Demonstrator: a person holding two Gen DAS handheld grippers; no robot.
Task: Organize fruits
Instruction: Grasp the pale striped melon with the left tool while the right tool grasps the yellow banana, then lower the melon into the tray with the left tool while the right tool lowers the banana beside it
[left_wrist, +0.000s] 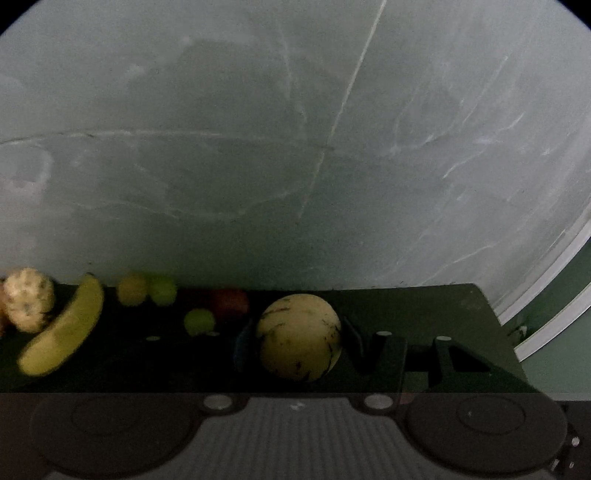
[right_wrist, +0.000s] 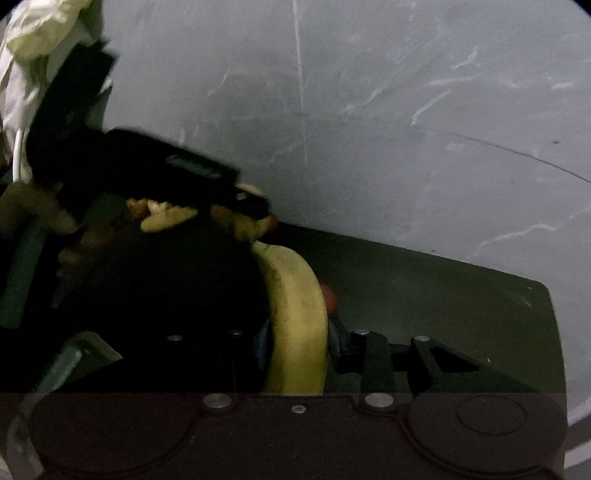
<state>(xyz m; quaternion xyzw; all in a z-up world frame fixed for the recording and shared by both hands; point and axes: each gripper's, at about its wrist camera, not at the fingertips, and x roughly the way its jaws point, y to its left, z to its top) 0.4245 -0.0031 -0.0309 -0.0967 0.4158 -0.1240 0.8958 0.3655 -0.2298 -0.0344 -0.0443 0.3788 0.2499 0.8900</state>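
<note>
1. Between your left gripper's (left_wrist: 300, 338) fingers sits a round pale-yellow melon (left_wrist: 299, 336) with dark flecks; the jaws are clamped on it from both sides, above the dark table (left_wrist: 424, 306).
2. To the left of that melon in the left wrist view, the other fruit lies along the far edge of the table: a small green fruit (left_wrist: 199, 321) nearest, a red fruit (left_wrist: 231, 302) just behind it, then a yellow-green pair (left_wrist: 147, 288) side by side.
3. Further left, a banana (left_wrist: 63, 330) lies slanted, its upper end near a knobbly cream-coloured fruit (left_wrist: 28, 299) at the frame's edge.
4. Your right gripper (right_wrist: 297, 343) has its jaws closed on a second banana (right_wrist: 295, 314), which runs forward from between the fingers and curves left at its far tip.
5. Just right of that held banana, a sliver of a red fruit (right_wrist: 330, 295) shows, touching or nearly touching it; you cannot tell which.
6. Beyond the banana's tip in the right wrist view, your left gripper's black body (right_wrist: 147, 173) crosses the frame, with blurred yellow fruit (right_wrist: 166, 218) under it.
7. A grey marbled floor (left_wrist: 295, 129) fills the background in both views.
</note>
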